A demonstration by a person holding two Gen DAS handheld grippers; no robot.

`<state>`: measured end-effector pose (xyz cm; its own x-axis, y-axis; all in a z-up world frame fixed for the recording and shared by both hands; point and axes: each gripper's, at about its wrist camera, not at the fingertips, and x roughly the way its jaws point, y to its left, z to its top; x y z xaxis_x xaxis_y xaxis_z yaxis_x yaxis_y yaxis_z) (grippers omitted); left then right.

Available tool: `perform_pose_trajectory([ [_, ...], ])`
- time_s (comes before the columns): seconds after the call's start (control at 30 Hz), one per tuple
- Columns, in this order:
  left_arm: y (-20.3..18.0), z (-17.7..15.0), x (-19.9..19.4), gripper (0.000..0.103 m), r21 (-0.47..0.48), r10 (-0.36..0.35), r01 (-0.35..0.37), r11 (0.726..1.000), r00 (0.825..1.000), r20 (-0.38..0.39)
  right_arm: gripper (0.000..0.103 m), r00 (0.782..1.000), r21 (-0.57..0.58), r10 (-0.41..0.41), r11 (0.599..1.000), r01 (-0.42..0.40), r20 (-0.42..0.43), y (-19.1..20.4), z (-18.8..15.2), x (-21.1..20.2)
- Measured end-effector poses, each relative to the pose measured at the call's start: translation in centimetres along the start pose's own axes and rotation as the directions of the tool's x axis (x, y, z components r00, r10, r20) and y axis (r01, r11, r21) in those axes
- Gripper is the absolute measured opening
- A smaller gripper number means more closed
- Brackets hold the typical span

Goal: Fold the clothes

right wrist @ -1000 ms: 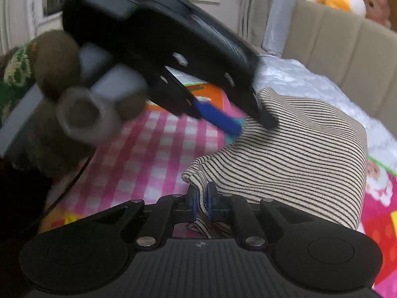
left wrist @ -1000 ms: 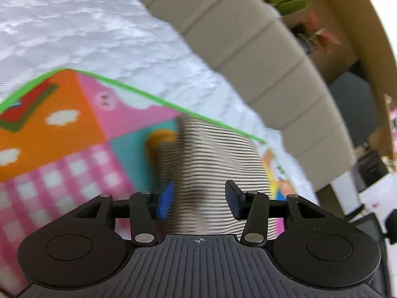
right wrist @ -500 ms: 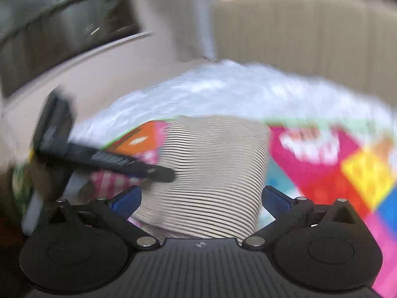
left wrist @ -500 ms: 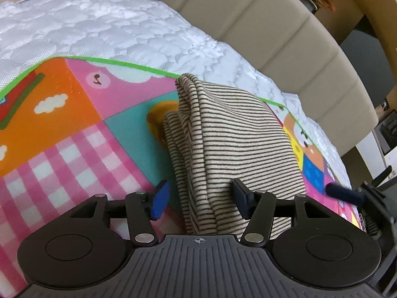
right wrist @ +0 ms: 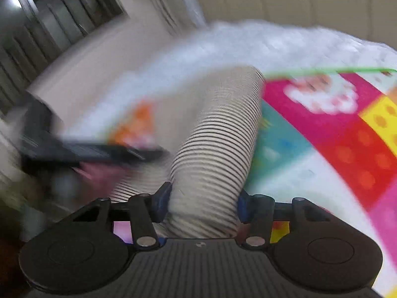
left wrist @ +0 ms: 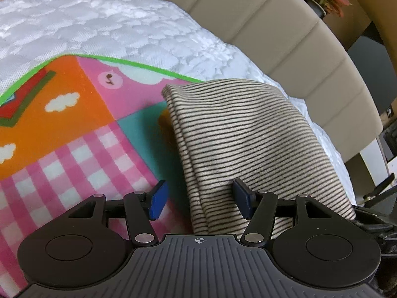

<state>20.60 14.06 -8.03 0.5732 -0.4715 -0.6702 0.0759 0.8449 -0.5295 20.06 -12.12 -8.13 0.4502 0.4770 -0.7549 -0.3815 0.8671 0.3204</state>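
A cream garment with thin dark stripes (left wrist: 248,134) lies folded in a thick stack on a colourful play mat (left wrist: 74,114). My left gripper (left wrist: 199,201) is open, its blue pads either side of the stack's near left edge. In the blurred right wrist view the same garment (right wrist: 218,144) runs away from the camera, and my right gripper (right wrist: 202,202) is open with its jaws straddling the near end of the cloth. The left gripper (right wrist: 86,151) shows there as a dark blur at the left.
The mat lies on a white quilted bed cover (left wrist: 111,24). A beige padded headboard (left wrist: 285,37) runs behind it. A potted red plant (left wrist: 325,0) stands beyond. Dark furniture (left wrist: 377,198) sits at the right edge.
My right gripper was shut on the garment's edge a second ago; it has opened, let go and swung round to the stack's end. My left gripper has opened wider and drawn closer.
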Motion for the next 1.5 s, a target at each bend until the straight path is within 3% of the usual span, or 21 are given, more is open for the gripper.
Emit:
perform_pose_trajectory([
  [0.13, -1.2, -0.4, 0.5, 0.064, 0.056, -0.012, 0.013, 0.998, 1.000, -0.022, 0.070, 1.000, 0.010, 0.011, 1.000, -0.011, 0.028, -0.4, 1.2, -0.8],
  [0.2, -1.4, -0.4, 0.4, 0.065, 0.074, 0.003, -0.002, 0.997, 1.000, -0.014, 0.096, 0.993, -0.020, -0.001, 1.000, 0.003, 0.117, 0.2, 2.4, -2.4],
  [0.23, -1.3, -0.4, 0.4, 0.065, 0.065, 0.001, 0.000, 0.998, 1.000, -0.016, 0.102, 0.988, -0.029, -0.012, 0.999, 0.017, 0.151, 0.3, 3.4, -2.8],
  [0.37, -1.3, -0.3, 0.5, 0.067, 0.063, -0.003, 0.004, 0.998, 1.000, -0.022, 0.103, 0.972, -0.033, -0.081, 0.995, 0.090, 0.219, 0.4, 8.5, -2.1],
  [0.53, -1.2, -0.2, 0.5, 0.072, 0.087, 0.012, -0.010, 0.996, 1.000, -0.022, 0.103, 0.993, 0.164, -0.072, 0.985, 0.056, 0.092, -2.7, 12.3, 2.8],
  [0.57, -1.0, -0.2, 0.5, 0.074, 0.082, 0.010, -0.008, 0.997, 1.000, -0.023, 0.103, 0.998, 0.229, -0.036, 0.973, 0.022, 0.058, -3.7, 12.2, 3.9],
  [0.6, -0.9, -0.2, 0.5, 0.076, 0.075, 0.008, -0.006, 0.997, 1.000, -0.025, 0.095, 0.999, 0.238, -0.008, 0.971, -0.005, 0.051, -3.5, 12.0, 4.3],
  [0.67, -0.5, -0.2, 0.6, 0.076, 0.060, -0.003, 0.005, 0.998, 1.000, -0.028, 0.078, 0.997, 0.193, 0.031, 0.980, -0.044, 0.068, -2.0, 11.7, 4.0],
  [0.8, -0.2, -0.1, 0.6, 0.076, 0.052, -0.006, 0.007, 0.999, 1.000, -0.025, 0.063, 0.989, 0.040, 0.087, 0.995, -0.092, 0.120, 1.4, 11.4, 2.8],
  [0.97, 0.2, 0.1, 0.6, 0.077, 0.037, 0.000, 0.000, 0.999, 1.000, -0.018, 0.061, 0.992, -0.028, -0.121, 0.992, 0.122, 0.023, 0.6, 12.0, 6.0],
  [1.03, 0.0, 0.2, 0.8, 0.078, 0.040, -0.012, 0.013, 0.999, 1.000, -0.018, 0.062, 0.990, -0.047, -0.140, 0.989, 0.140, 0.011, 0.4, 11.6, 6.0],
  [1.1, 0.0, 0.2, 1.0, 0.078, 0.035, -0.027, 0.028, 0.999, 0.999, -0.021, 0.063, 0.984, -0.115, -0.174, 0.978, 0.176, 0.032, 2.0, 11.6, 5.0],
  [1.17, 0.1, 0.2, 1.0, 0.078, 0.033, -0.027, 0.028, 0.999, 0.999, -0.024, 0.064, 0.974, -0.275, -0.200, 0.935, 0.222, 0.104, 5.0, 11.4, 4.0],
  [1.23, 0.2, 0.2, 1.0, 0.078, 0.032, -0.026, 0.027, 0.999, 0.999, -0.027, 0.064, 0.976, -0.408, -0.169, 0.888, 0.213, 0.140, 8.1, 11.1, 3.4],
  [1.33, 0.2, 0.2, 0.9, 0.079, 0.038, -0.023, 0.024, 0.999, 0.999, -0.029, 0.060, 0.988, -0.486, -0.133, 0.861, 0.152, 0.074, 11.2, 11.0, 4.7],
  [1.4, 0.1, 0.1, 0.7, 0.079, 0.039, -0.023, 0.024, 0.999, 0.999, -0.029, 0.055, 0.986, -0.514, -0.165, 0.847, 0.137, -0.009, 12.1, 10.6, 6.9],
  [1.5, 0.2, -0.1, 0.4, 0.079, 0.042, -0.022, 0.023, 0.999, 0.999, -0.031, 0.056, 0.979, -0.585, -0.202, 0.796, 0.155, -0.015, 12.7, 9.8, 8.9],
])
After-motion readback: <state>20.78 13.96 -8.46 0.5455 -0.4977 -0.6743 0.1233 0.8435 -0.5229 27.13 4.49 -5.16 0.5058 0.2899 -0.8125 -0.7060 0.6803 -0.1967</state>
